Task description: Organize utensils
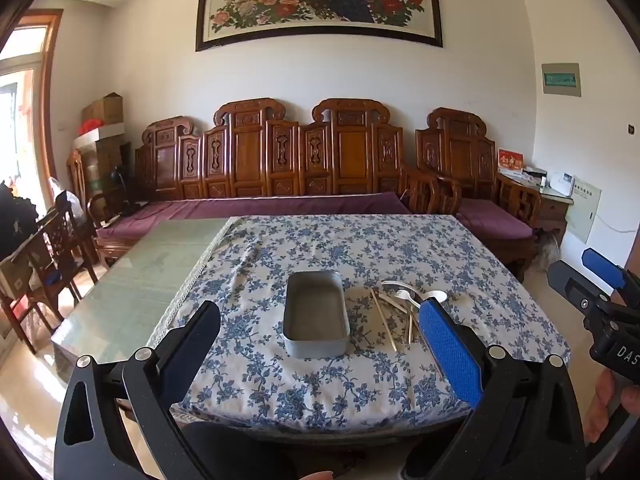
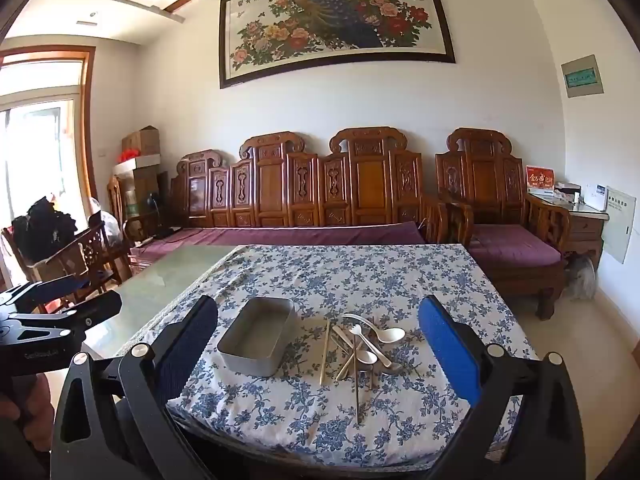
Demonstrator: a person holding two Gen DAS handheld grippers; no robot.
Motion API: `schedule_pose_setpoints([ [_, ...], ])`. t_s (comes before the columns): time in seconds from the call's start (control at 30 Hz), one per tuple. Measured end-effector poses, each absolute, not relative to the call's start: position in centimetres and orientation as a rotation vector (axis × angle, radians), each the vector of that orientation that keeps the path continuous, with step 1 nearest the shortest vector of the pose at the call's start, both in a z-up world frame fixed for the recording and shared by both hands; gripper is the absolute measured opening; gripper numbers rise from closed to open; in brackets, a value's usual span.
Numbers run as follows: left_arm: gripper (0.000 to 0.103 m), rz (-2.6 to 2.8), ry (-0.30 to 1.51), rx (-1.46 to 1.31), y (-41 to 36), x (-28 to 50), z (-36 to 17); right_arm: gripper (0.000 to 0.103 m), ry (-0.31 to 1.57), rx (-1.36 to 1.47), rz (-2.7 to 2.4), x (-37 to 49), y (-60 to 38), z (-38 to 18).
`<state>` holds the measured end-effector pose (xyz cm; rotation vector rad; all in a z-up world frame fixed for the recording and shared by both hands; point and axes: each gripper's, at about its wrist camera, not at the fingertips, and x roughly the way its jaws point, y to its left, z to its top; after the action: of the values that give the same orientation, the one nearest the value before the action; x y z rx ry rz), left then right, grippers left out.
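Both tools are up above the near edge of the worktop point(image 1: 256, 384), and neither has anything in it. The left hand-held gripper point(image 1: 320, 344) fills the bottom of its own view with jaws spread wide, one dark pad at lower left, one blue pad at lower right, nothing between them but floral cloth point(image 2: 400, 276). The right hand-held gripper point(image 2: 318, 340) is the same story: jaws wide apart, touching nothing, hanging over the cloth's front edge.

Centre frame in the left view sits the grey metal tin point(image 1: 316, 316), long side running away from the camera, nothing inside. Just to its right lies the pile of utensils point(image 2: 360, 348), close to the tin but apart from it: pale chopsticks point(image 2: 325, 350) nearest the tin, a white spoon point(image 2: 390, 335) toward the far side, a white fork point(image 1: 404, 293) and metal pieces crossed over one another. Beyond the cloth, left of frame, bare green glass point(image 1: 160, 264) shows.
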<state>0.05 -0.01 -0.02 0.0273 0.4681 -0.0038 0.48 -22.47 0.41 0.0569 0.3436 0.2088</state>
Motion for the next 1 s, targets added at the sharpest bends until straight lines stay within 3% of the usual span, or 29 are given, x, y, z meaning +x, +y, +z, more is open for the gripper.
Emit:
schedule_pose_setpoints([
  [1.0, 0.096, -0.010, 0.458, 0.016, -0.07, 0.23, -0.07, 0.100, 0.342, 0.061, 0.211, 0.41, -22.50, 0.59],
])
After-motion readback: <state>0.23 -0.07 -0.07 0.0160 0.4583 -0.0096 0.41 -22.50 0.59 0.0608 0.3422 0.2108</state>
